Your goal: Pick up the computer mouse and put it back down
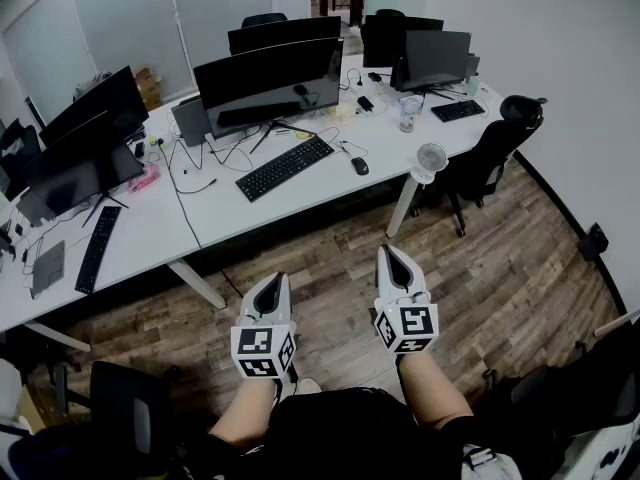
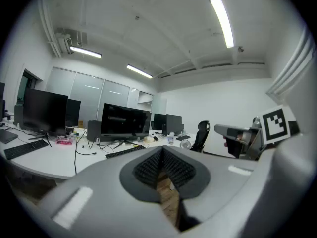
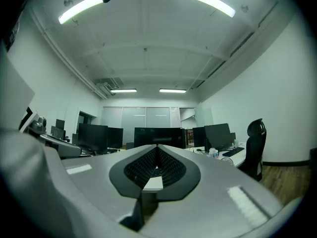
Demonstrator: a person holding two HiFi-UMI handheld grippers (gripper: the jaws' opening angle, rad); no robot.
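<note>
**Both claws empty, mouse on tabletop**

Computer mouse (image 1: 359, 166) lay on the white tabletop (image 1: 300, 208), near its front edge, just R of the black keyboard (image 1: 284, 167) and in front of the wide monitor (image 1: 270, 78). L claw (image 1: 271, 280) and R claw (image 1: 392, 252) were held side by side over the wood floor (image 1: 480, 258), well apart from the tabletop's front edge. Both claws had jaws pressed together w/ nothing btwn them. Neither claw touched the mouse.

No legible text, labels or numbers anywhere.
</note>
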